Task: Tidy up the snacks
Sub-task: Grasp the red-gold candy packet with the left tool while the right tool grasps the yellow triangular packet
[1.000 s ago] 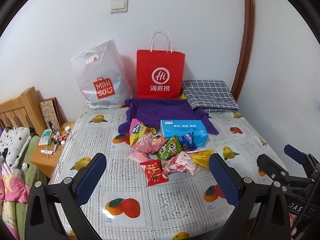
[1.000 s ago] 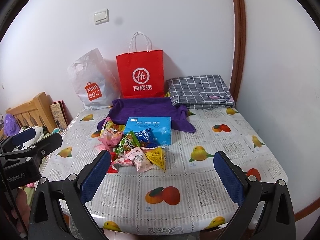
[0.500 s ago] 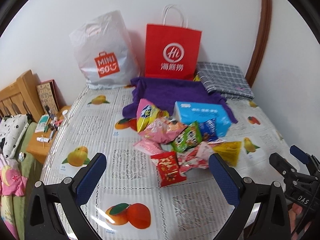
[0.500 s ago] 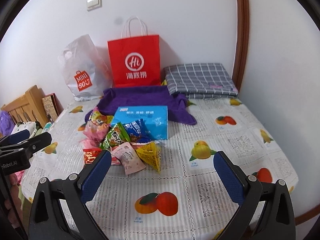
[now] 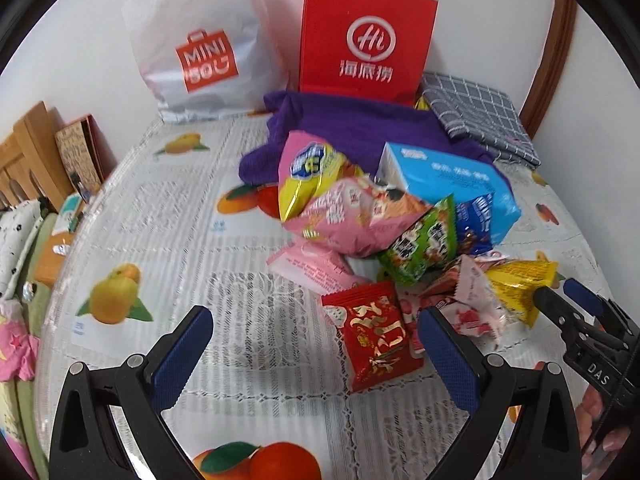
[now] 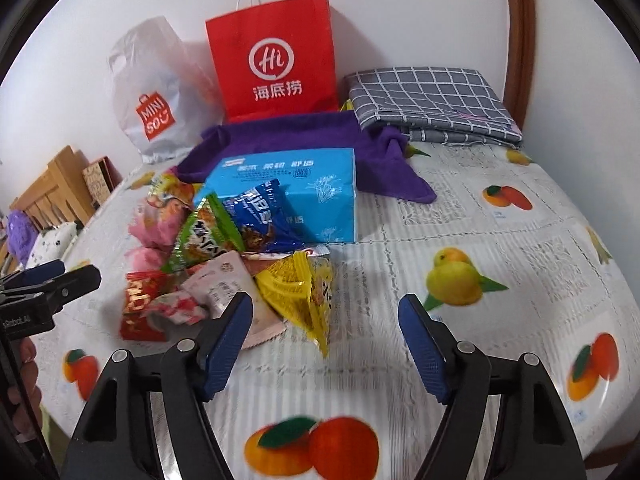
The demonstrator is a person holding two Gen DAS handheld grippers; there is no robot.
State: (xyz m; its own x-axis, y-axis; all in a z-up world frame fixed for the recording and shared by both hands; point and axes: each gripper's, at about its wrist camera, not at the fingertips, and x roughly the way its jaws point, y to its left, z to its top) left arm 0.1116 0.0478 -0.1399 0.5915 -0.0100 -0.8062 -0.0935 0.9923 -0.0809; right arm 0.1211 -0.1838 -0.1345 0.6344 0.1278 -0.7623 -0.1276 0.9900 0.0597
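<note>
At the near edge of the table (image 6: 500, 240), over its fruit-printed cloth, we hold both grippers above bare cloth. Our left gripper (image 5: 316, 344) has its blue pads spread wide, with nothing between them; the red packet (image 5: 374, 334) lies just beside its right finger. Our right gripper (image 6: 326, 336) is closing its jaws, but nothing is between them yet — the yellow packet (image 6: 302, 292) lies just beyond its left pad. Farther in sits the snack pile: a pale pink packet (image 6: 228, 284), a green packet (image 5: 424, 246), a dark blue packet (image 6: 260, 218) and a big pink bag (image 5: 348, 216), all heaped against a light blue tissue box (image 6: 304, 188). Behind that lies a purple towel (image 6: 288, 136), with a folded grey checked cloth (image 6: 432, 100) to its right. Against the far wall stand a red paper bag (image 6: 276, 64) and, to its left, a white plastic bag (image 5: 200, 44).
</note>
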